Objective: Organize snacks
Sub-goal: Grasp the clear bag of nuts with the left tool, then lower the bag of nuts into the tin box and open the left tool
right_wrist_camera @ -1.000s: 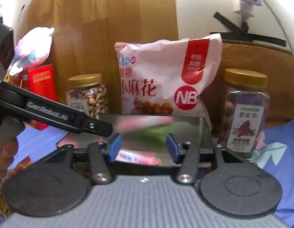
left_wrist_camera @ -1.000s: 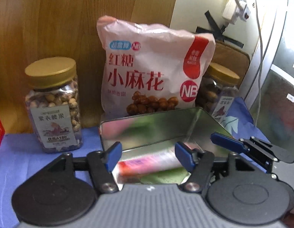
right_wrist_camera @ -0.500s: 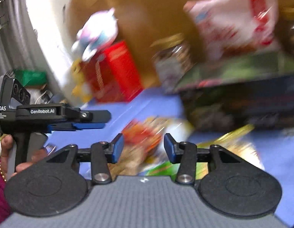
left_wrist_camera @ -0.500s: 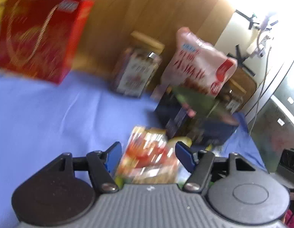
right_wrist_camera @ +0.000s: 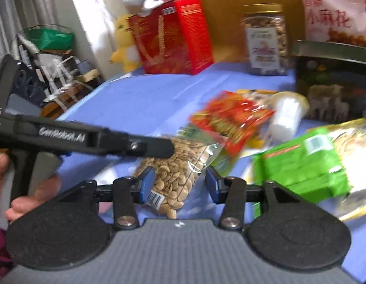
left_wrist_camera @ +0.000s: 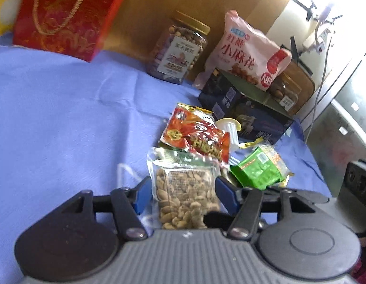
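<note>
- Down on the blue cloth [left_wrist_camera: 52, 108], near its front edge, lies a clear bag of shelled nuts [left_wrist_camera: 185, 189], and both tools are lined up on it
- Left gripper [left_wrist_camera: 183, 193] straddles the bag, jaws closing, blue pads just beside its sides; I judge they are not pressing yet, so nothing is held
- Right gripper [right_wrist_camera: 177, 183] brackets the bag's near end, where the barcode sticks out; jaws opening a touch, a gap on the right side, so no grip here either
- Left tool's black finger crosses the right wrist view, over the bag's upper part
- Behind the bag a red-orange packet [left_wrist_camera: 197, 135] overlaps its top, a white jelly cup [left_wrist_camera: 230, 130] just beyond, a green packet [left_wrist_camera: 258, 170] to the right
- Dark tin box [left_wrist_camera: 249, 113] sits open toward the cloth's back right, probably the destination, which would explain starting with the nearest loose pack
- Peanut jar [left_wrist_camera: 178, 52] and pink twist-snack bag [left_wrist_camera: 247, 52] stand upright along the back edge
</note>
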A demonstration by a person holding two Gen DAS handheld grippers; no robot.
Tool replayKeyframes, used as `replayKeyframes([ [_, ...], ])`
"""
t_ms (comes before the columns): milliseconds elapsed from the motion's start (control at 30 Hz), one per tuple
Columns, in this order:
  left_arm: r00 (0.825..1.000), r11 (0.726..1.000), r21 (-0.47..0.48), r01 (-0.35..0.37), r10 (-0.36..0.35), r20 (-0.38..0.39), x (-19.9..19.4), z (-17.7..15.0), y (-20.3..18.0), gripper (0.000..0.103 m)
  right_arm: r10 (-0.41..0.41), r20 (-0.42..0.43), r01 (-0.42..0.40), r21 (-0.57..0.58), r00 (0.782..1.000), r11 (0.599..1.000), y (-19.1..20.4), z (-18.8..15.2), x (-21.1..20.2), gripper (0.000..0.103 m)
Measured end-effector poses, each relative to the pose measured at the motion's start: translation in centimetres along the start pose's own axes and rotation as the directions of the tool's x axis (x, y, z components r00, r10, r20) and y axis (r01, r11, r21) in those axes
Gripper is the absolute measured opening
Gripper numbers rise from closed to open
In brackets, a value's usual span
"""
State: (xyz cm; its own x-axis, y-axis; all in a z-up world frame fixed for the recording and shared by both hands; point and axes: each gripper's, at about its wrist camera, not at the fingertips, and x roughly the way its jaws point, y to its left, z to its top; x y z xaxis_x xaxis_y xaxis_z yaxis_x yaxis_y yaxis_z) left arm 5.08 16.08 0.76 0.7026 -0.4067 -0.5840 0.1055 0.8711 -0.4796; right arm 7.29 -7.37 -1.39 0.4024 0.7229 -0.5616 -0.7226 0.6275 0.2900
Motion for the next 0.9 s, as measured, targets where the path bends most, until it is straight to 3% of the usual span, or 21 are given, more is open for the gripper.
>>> replayKeyframes([
  [67, 1.000, 1.000, -0.013, 0.000, 0.000, 0.022, -1.5, -0.7, 0.6, 0.058, 0.033, -0.007, -0.033, -0.020, 0.999, 0.999, 1.0, -0.4, 0.0, 0.051],
  [167, 0.997, 0.997, -0.054, 0.061, -0.058, 0.048, -3.4, -1.6, 1.5, 0.058, 0.035, -0.017, -0.036, -0.052, 0.999, 0.998, 1.9, -0.7, 0.4, 0.052],
  [267, 0.996, 0.995, -0.064, 0.079, -0.075, 0.058, -4.1, -2.1, 1.5, 0.061, 0.044, -0.020, -0.045, -0.061, 0.999, 0.997, 2.1, -1.0, 0.7, 0.066],
  [467, 0.985, 0.983, -0.076, 0.166, -0.163, 0.050, -3.4, -2.4, 0.8, 0.062, 0.006, -0.003, -0.007, -0.178, 1.000, 0.984, 3.7, -2.3, 0.3, 0.079],
  [500, 0.988, 0.987, -0.061, 0.150, -0.146, 0.055, -3.3, -2.5, 0.5, 0.062, 0.000, 0.005, 0.001, -0.191, 1.000, 0.982, 3.8, -2.5, 0.3, 0.078],
  [633, 0.996, 0.995, -0.060, 0.081, -0.080, 0.028, -2.2, -3.0, 0.5, 0.058, -0.014, 0.031, 0.020, -0.201, 0.999, 0.979, 3.7, -2.7, 0.1, 0.064],
  [667, 0.997, 0.995, -0.072, 0.071, -0.070, 0.021, -2.0, -3.1, 0.7, 0.058, -0.007, 0.037, 0.014, -0.191, 0.999, 0.982, 3.5, -2.8, 0.0, 0.054],
  [800, 0.996, 0.994, -0.072, 0.084, -0.084, 0.007, -1.9, -3.5, 1.0, 0.063, 0.031, 0.067, -0.022, -0.128, 0.997, 0.991, 2.3, -2.8, -0.8, 0.034],
  [900, 0.996, 0.995, -0.045, 0.092, -0.092, -0.005, -1.8, -3.7, 0.3, 0.063, 0.050, 0.088, -0.043, -0.074, 0.995, 0.996, 1.6, -2.8, -1.4, 0.028],
])
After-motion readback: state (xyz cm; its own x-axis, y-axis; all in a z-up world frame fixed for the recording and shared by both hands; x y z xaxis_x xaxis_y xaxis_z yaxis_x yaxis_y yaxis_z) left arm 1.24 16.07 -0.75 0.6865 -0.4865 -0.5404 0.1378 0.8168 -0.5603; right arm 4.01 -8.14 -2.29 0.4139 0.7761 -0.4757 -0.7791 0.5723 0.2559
